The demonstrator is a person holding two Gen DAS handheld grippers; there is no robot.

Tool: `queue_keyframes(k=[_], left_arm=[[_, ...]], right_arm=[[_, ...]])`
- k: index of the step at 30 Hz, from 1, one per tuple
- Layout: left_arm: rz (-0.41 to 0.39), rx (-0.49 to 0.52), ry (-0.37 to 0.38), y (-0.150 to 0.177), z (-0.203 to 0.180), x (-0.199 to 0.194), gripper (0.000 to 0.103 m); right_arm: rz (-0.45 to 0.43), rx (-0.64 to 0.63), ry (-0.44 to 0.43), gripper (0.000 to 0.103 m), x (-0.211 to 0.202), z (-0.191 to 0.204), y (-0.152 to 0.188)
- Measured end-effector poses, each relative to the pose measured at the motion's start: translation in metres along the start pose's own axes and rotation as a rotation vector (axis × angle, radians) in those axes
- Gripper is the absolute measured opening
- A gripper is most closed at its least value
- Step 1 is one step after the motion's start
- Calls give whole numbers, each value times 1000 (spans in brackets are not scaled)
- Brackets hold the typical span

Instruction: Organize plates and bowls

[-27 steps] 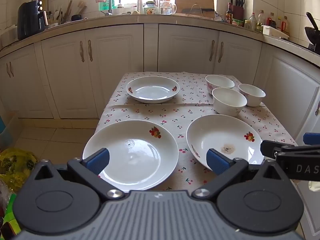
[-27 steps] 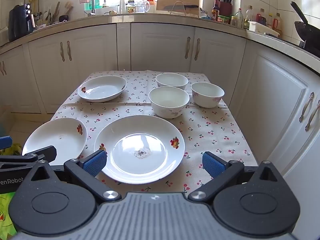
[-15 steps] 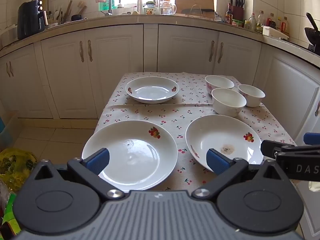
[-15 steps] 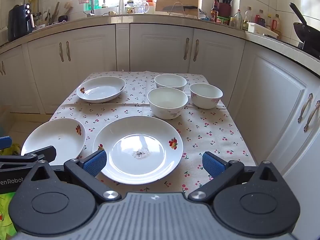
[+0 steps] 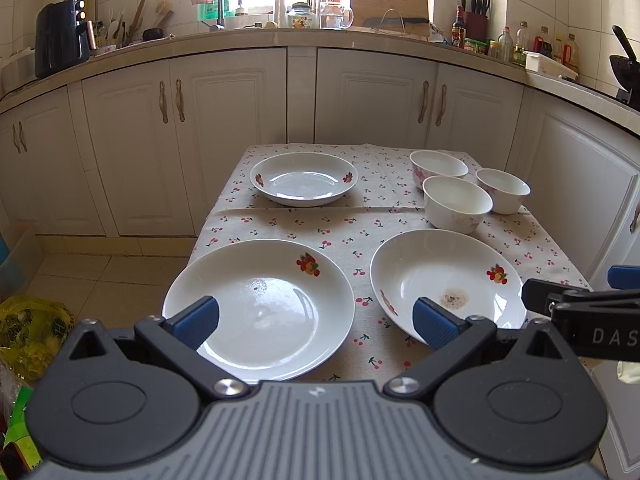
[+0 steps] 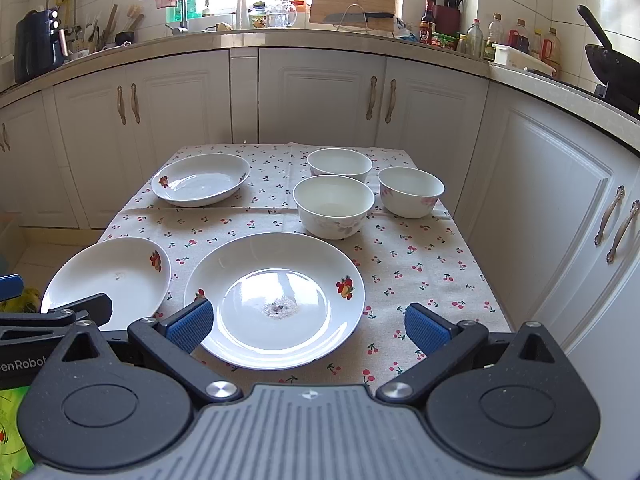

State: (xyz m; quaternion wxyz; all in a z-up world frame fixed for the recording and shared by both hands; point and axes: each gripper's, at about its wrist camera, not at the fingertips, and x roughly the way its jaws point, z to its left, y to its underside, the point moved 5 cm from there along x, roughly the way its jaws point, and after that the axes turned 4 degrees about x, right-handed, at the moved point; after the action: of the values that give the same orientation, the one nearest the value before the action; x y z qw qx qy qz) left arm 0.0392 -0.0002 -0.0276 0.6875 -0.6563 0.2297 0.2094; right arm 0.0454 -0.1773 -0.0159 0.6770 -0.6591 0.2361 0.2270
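Three plates and three bowls sit apart on a small table (image 5: 536,236), none stacked. Left plate (image 5: 260,308) at the near left edge, round, shallow, glossy white, a fruit decal on its rim. Right plate (image 6: 276,300) just beside it, same make, with a small dried stain at its centre. Far plate (image 5: 304,178) at the back left, smaller, two decals on the rim.

Bowls cluster at the back right: front bowl (image 6: 334,206), back bowl (image 6: 340,164), side bowl (image 6: 410,192). All deep, smooth, white, with faint pink flower prints on the outer walls. Close together; whether they touch, cannot tell.

Left gripper (image 5: 316,316) hangs over the near edge above the left plate, tilted downward toward the table. Jaws spread wide, nothing between them; blue ribbed pads (image 5: 196,318), black linkage arms, grey ridged body.

Right gripper (image 6: 308,326) is held alongside at a like downward tilt, over the right plate. Jaws also spread wide and empty. Neither tool touches a dish as far as the views show. Each gripper's finger shows at the edge of the other's view.

Tablecloth (image 6: 408,264): beige woven cloth, small red cherry print, a crease running across the middle.

White panelled cabinets (image 6: 320,96) with curved metal handles wrap around behind; a stone-coloured counter (image 5: 280,38) on top carries kitchen clutter. Tiled floor (image 5: 100,272) at left.
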Motion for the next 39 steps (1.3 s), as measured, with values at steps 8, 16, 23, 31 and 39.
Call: queue_keyframes(k=[8, 16, 23, 31, 39], left_arm=[[1, 0, 1, -1, 0, 0, 102], [-3, 1, 0, 0, 0, 0, 102], [-2, 1, 0, 0, 0, 0, 102], [-4, 2, 0, 0, -1, 0, 102], [-4, 2, 0, 0, -1, 0, 102]], right_arm=[[-2, -1, 3, 103, 0, 0, 0], [-8, -1, 7, 103, -2, 0, 0], [-9, -2, 10, 103, -2, 0, 0], [-14, 0, 12, 103, -4, -2, -1], [-14, -1, 12, 103, -4, -2, -1]])
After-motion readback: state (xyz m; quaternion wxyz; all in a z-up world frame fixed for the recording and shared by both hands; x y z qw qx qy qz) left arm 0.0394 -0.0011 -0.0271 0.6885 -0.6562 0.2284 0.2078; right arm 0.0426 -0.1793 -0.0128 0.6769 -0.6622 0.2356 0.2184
